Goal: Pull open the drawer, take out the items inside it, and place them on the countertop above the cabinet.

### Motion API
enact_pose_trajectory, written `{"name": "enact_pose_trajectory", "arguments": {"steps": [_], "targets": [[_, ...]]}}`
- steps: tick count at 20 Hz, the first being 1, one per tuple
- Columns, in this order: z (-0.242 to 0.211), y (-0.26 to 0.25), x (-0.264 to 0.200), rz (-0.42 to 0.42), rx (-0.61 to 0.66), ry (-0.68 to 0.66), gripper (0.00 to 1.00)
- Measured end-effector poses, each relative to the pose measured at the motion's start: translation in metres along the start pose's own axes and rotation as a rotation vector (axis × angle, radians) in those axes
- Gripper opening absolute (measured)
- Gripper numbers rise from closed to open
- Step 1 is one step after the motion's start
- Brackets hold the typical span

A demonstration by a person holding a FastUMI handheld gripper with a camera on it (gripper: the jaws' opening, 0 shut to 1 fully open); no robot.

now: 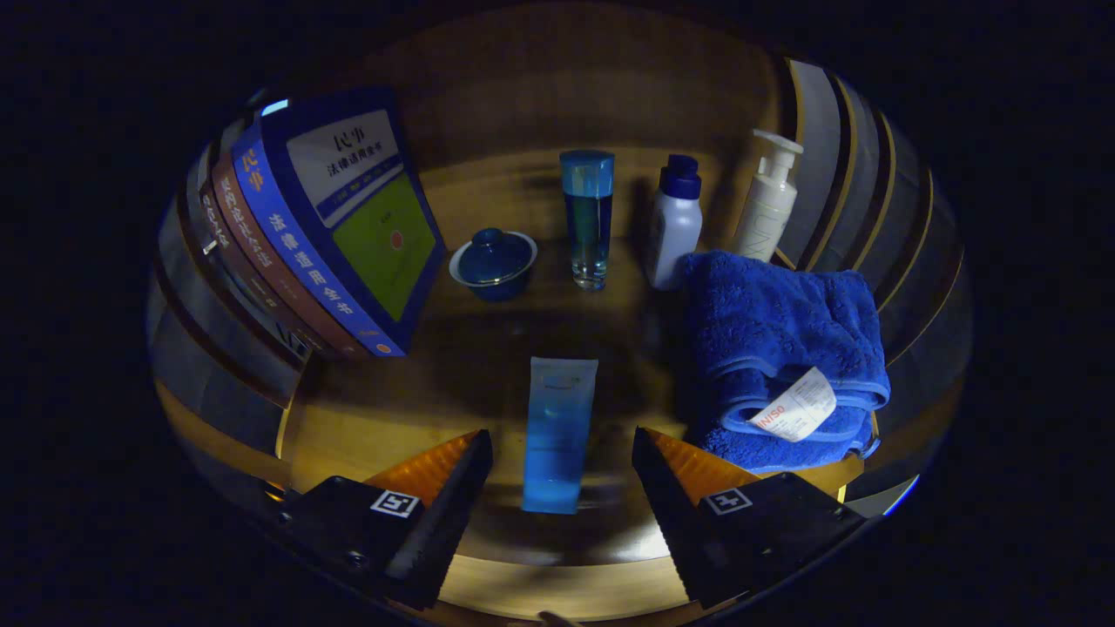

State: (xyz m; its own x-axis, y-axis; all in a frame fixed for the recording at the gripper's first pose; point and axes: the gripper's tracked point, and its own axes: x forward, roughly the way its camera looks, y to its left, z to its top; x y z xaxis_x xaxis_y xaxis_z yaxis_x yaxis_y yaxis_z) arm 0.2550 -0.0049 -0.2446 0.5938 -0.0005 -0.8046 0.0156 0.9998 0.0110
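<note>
1. Wooden countertop (488, 409) spreading under everything, dimly lit, brighter along its near edge.
2. Row of upright books (335, 231) at the left, leaning, the nearest with a blue cover and a green panel, its spine turned toward the middle.
3. Folded blue towel (784, 348) at the right, lying flat on the wood, a white tag hanging from its near fold; just beyond the right finger.
4. Gripper (562, 475) low over the near part of the countertop, fingers spread wide and clasping nothing, neither one touching the tube.
5. Flat blue tube (557, 435) lying on the countertop between the two fingers, lengthwise along them, its far end reaching a little beyond the fingertips; clear gaps on both sides.
6. White pump bottle (768, 205) standing upright at the back right, behind the towel, partly hidden by it at the base.
7. White bottle with a dark blue cap (675, 226) upright just left of the pump bottle, touching or nearly touching the towel's far corner; cannot tell which.
8. Tall clear bottle with a blue top (588, 218) upright in the middle at the back, straight beyond the tube, well apart from it.
9. Small lidded blue bowl (494, 261) between the books and the tall clear bottle, standing apart from both.
</note>
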Motion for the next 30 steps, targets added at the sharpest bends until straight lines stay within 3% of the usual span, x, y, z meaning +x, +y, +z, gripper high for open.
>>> {"name": "enact_pose_trajectory", "arguments": {"steps": [1, 10, 18, 23, 30], "targets": [[0.000, 0.001, -0.009, 0.003, -0.003, -0.016, 1.00], [-0.018, 0.008, -0.132, 0.035, -0.023, -0.312, 1.00], [-0.097, 0.019, -0.235, 0.086, -0.083, -0.597, 1.00], [-0.168, 0.008, -0.246, 0.064, -0.052, -0.691, 1.00], [-0.256, -0.012, -0.211, 0.042, 0.032, -0.611, 1.00]]}}
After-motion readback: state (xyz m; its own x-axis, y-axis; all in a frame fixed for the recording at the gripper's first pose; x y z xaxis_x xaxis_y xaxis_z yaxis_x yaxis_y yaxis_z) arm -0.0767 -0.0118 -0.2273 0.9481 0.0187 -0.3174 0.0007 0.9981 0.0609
